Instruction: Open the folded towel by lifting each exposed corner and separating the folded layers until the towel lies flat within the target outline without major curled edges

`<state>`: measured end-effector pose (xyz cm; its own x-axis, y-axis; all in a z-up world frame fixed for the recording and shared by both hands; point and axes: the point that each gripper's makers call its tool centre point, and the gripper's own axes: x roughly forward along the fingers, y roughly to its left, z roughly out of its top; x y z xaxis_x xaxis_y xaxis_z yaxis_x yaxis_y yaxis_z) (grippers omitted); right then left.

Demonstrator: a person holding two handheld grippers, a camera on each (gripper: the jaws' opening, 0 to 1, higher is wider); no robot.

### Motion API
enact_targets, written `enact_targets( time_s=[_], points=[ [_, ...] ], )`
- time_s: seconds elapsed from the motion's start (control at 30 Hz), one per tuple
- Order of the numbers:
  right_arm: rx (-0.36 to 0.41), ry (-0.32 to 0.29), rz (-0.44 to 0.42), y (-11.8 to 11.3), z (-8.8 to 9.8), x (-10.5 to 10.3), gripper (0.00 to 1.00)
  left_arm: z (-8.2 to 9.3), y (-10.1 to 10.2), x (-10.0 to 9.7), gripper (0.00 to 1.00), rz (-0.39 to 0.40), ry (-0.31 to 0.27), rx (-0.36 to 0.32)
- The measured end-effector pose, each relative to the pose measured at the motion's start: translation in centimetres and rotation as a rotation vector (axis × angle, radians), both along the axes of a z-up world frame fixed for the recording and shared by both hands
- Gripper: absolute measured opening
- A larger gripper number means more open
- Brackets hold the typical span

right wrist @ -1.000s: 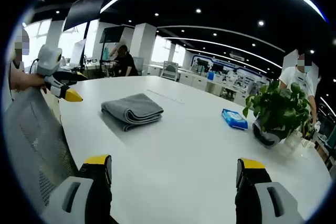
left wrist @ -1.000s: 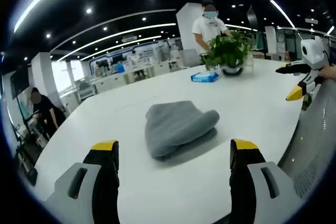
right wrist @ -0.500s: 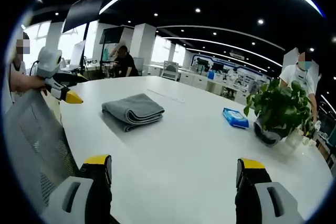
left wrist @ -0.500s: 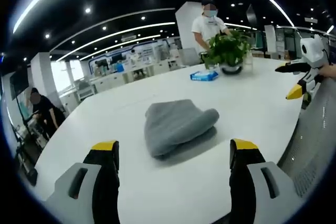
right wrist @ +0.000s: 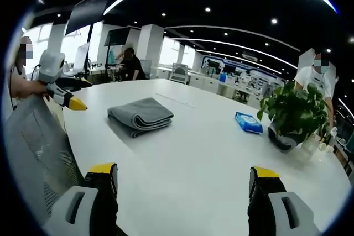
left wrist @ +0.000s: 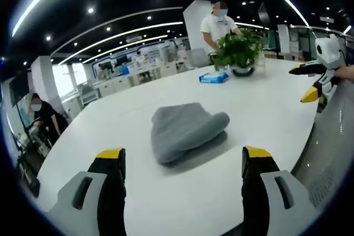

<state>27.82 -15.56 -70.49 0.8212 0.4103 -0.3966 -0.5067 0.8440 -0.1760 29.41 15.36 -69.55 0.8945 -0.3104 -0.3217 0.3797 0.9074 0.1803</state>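
Observation:
A folded grey towel (left wrist: 185,130) lies on the white table (left wrist: 260,103), a short way ahead of my left gripper (left wrist: 182,161), whose yellow-tipped jaws stand wide apart with nothing between them. In the right gripper view the same towel (right wrist: 141,115) sits far off to the left, with its stacked folded edges facing the camera. My right gripper (right wrist: 183,176) is open and empty over bare table. The right gripper (left wrist: 318,78) shows at the right edge of the left gripper view; the left gripper (right wrist: 62,87) shows at the left of the right gripper view.
A potted green plant (left wrist: 239,53) and a blue packet (left wrist: 213,77) stand at the table's far side, with a person (left wrist: 218,23) behind them. A grey mesh chair back (right wrist: 33,147) rises at the table's near edge. Desks and another person (left wrist: 41,115) fill the room beyond.
Both views drifted very slightly; the towel and both grippers keep their places and jaw openings. The person behind the plant shifted a little.

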Motion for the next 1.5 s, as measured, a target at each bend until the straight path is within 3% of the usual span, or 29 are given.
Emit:
enact_targets(
  time_s=[0.4, 0.5, 0.53, 0.6, 0.67, 0.8, 0.97, 1.1, 1.23, 1.37, 1.43, 1.5],
  points=[
    [-0.001, 0.008, 0.012, 0.2, -0.1, -0.1, 1.00, 0.1, 0.0, 0.0, 0.87, 0.000, 0.002, -0.006],
    [0.068, -0.047, 0.086, 2.3, 2.3, -0.5, 1.00, 0.6, 0.2, 0.0, 0.85, 0.012, -0.019, -0.004],
    [0.048, -0.058, 0.105, 2.4, 2.5, -0.6, 1.00, 1.0, 0.3, 0.1, 0.85, 0.018, -0.037, -0.003],
    [-0.044, -0.020, 0.160, 2.4, 1.6, -1.1, 1.00, 1.4, 0.6, 0.1, 0.85, 0.027, -0.049, -0.023],
    [-0.097, -0.025, 0.184, 1.9, 2.0, -0.9, 1.00, 1.5, 0.4, 0.2, 0.86, 0.016, -0.053, -0.027],
    [-0.064, -0.026, 0.172, 0.1, 4.4, 0.1, 1.00, 1.8, -0.2, -0.2, 0.87, -0.045, -0.073, 0.026],
    [-0.071, -0.017, 0.144, -3.2, 7.1, 1.8, 1.00, 2.1, 0.6, -0.3, 0.84, -0.076, -0.023, 0.036],
    [-0.099, 0.006, 0.146, -3.9, 7.8, 3.0, 1.00, 3.2, 1.4, 0.8, 0.79, -0.082, 0.002, 0.020],
    [-0.096, 0.018, 0.159, -2.6, 7.6, 4.2, 1.00, 3.9, 1.5, 2.7, 0.77, -0.087, 0.015, -0.008],
    [-0.106, 0.050, 0.182, 0.1, 6.3, 4.9, 0.76, 2.7, 0.8, 3.9, 0.67, -0.120, 0.049, 0.063],
    [-0.106, 0.044, 0.186, 1.3, 5.7, 5.3, 0.81, 2.1, 0.0, 4.3, 0.64, -0.152, 0.052, 0.097],
    [-0.037, 0.081, 0.180, 2.4, 4.9, 5.7, 0.82, 1.7, -0.8, 4.7, 0.60, -0.171, 0.054, 0.102]
  ],
)
